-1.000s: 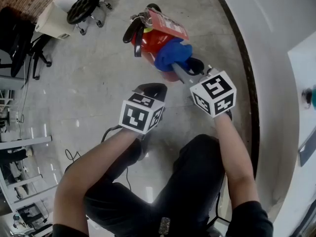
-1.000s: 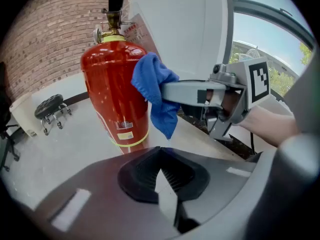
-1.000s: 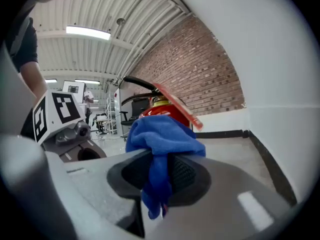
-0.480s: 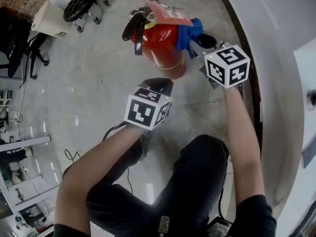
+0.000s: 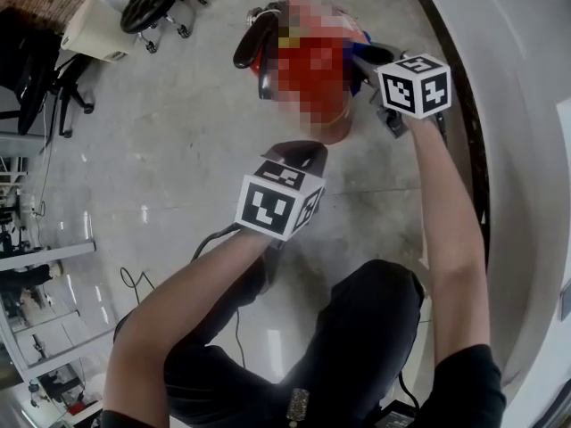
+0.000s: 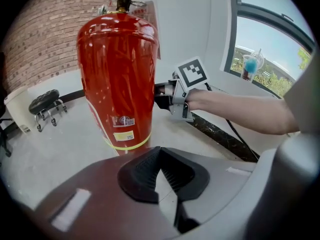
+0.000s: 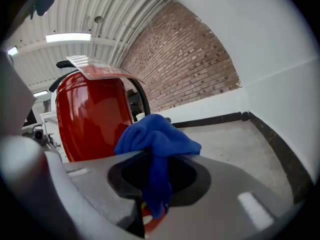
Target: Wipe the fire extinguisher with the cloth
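The red fire extinguisher [image 5: 312,78] stands upright on the concrete floor, partly under a mosaic patch in the head view. My right gripper [image 5: 366,58] is at its right side, shut on a bunched blue cloth [image 7: 157,136] that rests against the red cylinder [image 7: 90,119]. In the left gripper view the right gripper [image 6: 167,95] reaches in behind the extinguisher [image 6: 117,74]. My left gripper [image 5: 299,156] hovers in front of the extinguisher's base without touching it. It is shut [image 6: 162,176] and holds nothing.
A black stool on casters [image 5: 161,3] and a white bin [image 5: 94,38] stand at the far left, beside a dark office chair [image 5: 36,69]. A curved white wall with a dark baseboard [image 5: 457,150] runs along the right. A cable [image 5: 214,234] lies by the person's knee.
The right gripper has carried the cloth from the extinguisher's near side round to its right side, farther from me. The left gripper has barely moved.
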